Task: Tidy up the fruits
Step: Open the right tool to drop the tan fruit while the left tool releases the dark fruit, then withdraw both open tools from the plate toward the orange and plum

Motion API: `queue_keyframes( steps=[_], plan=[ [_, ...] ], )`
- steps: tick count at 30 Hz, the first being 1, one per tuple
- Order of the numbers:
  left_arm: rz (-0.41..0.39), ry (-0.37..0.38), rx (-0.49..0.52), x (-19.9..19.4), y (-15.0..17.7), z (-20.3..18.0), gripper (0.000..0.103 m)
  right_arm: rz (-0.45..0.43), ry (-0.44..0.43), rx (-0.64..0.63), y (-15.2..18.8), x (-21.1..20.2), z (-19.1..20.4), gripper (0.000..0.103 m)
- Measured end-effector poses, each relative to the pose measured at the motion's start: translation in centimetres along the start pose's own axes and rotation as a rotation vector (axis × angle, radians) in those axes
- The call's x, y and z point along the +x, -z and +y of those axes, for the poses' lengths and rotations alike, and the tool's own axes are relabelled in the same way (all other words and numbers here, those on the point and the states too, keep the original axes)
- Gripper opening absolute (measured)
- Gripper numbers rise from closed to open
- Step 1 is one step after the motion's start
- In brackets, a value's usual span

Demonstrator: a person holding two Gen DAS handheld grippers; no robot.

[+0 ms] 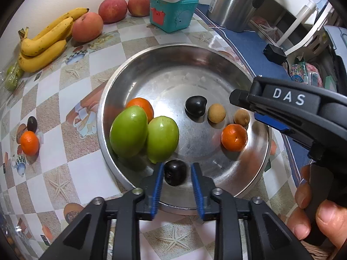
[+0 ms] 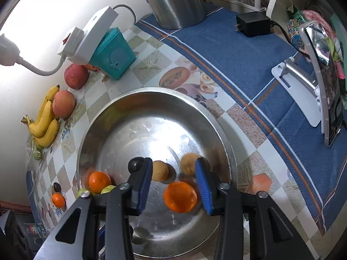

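Observation:
A steel bowl holds two green fruits, two small oranges, two brown longans and a dark plum. A second dark plum lies at the bowl's near side between the pads of my left gripper, with a gap beside it, so that gripper is open. My right gripper stands open over the bowl's right side. An orange rests on the bowl floor between its fingers, untouched. A small orange and a dark plum lie on the table to the left.
Bananas, a peach and two apples line the wall. A teal box with a white power strip on top and a steel kettle stand behind the bowl. A black adapter and a propped phone sit on the blue cloth.

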State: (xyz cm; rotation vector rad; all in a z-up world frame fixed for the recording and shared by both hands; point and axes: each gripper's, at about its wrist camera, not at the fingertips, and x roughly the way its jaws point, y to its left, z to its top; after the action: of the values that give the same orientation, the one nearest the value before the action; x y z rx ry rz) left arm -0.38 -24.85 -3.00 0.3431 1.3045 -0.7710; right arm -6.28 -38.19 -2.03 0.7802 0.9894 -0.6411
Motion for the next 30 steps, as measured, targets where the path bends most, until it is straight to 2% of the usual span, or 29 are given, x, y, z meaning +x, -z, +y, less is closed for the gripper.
queue_keyframes(
  steps=[1,2,7,13,22,30],
  plan=[
    [-0.001,0.001,0.000,0.0,0.0,0.0,0.045,-0.004,-0.001,-0.001,0.0,-0.2,0.1,0.048],
    [-0.004,0.003,-0.001,-0.2,0.0,0.0,0.049,-0.006,-0.002,-0.003,-0.1,-0.3,0.2,0.048],
    [-0.022,-0.001,0.002,-0.9,-0.2,0.2,0.049,-0.017,-0.008,-0.015,-0.2,-0.8,0.5,0.048],
    [-0.051,-0.018,-0.051,-1.9,-0.7,2.0,0.053,-0.017,-0.005,-0.016,-0.2,-1.0,0.5,0.048],
    [-0.114,-0.061,-0.227,-3.8,-1.2,8.0,0.053,0.007,0.004,-0.060,0.4,-0.5,2.0,0.048],
    [-0.168,-0.091,-0.405,-5.8,-0.2,14.1,0.054,0.014,-0.011,-0.136,1.3,-0.9,4.6,0.048]
  ],
)
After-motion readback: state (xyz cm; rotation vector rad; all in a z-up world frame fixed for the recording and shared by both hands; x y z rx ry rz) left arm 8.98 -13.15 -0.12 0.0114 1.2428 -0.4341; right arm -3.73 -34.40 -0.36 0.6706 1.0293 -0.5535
